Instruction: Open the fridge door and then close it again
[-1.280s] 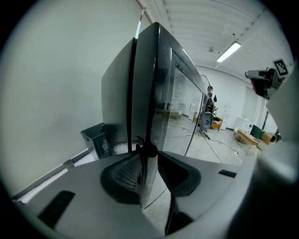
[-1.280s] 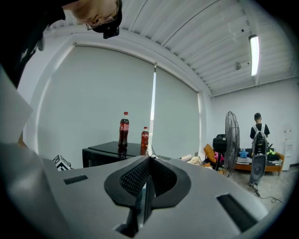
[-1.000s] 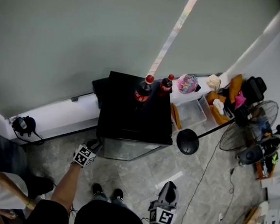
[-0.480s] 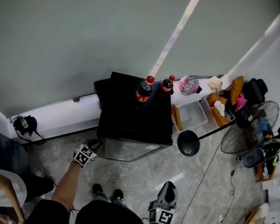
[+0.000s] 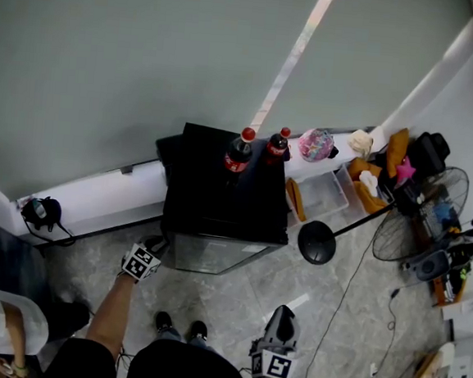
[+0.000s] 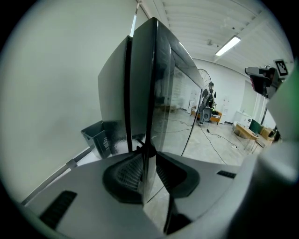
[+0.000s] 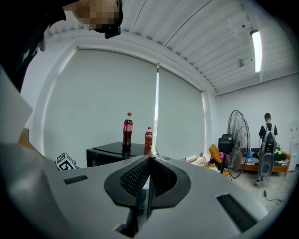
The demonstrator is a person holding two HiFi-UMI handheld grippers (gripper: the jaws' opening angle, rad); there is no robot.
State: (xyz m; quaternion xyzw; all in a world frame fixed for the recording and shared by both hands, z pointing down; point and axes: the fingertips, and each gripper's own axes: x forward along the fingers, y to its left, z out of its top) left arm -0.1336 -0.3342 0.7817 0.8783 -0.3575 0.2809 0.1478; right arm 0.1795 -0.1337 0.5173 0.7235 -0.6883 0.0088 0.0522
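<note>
A small black fridge [image 5: 223, 199] stands against the grey wall, with two cola bottles [image 5: 238, 153] on its top. My left gripper [image 5: 159, 246] is at the fridge's front left corner. In the left gripper view its jaws [image 6: 148, 154] straddle the edge of the glass-fronted door [image 6: 163, 98]; they have just been closing, and both pads press on that edge. The door lies against the cabinet or barely off it. My right gripper [image 5: 284, 317] hangs back over the floor, shut [image 7: 149, 161] with nothing between its pads, and faces the fridge [image 7: 112, 151] from afar.
A standing fan [image 5: 419, 221] and a round black base [image 5: 316, 242] are right of the fridge, beside a clear bin [image 5: 322, 193] and a cluttered corner. A cable runs across the floor. Someone sits at the lower left [image 5: 2, 328]. A grey bin [image 6: 100, 137] stands behind the fridge.
Both grippers stay where they were. The person at the lower left has shifted a little. The fridge door has not visibly moved.
</note>
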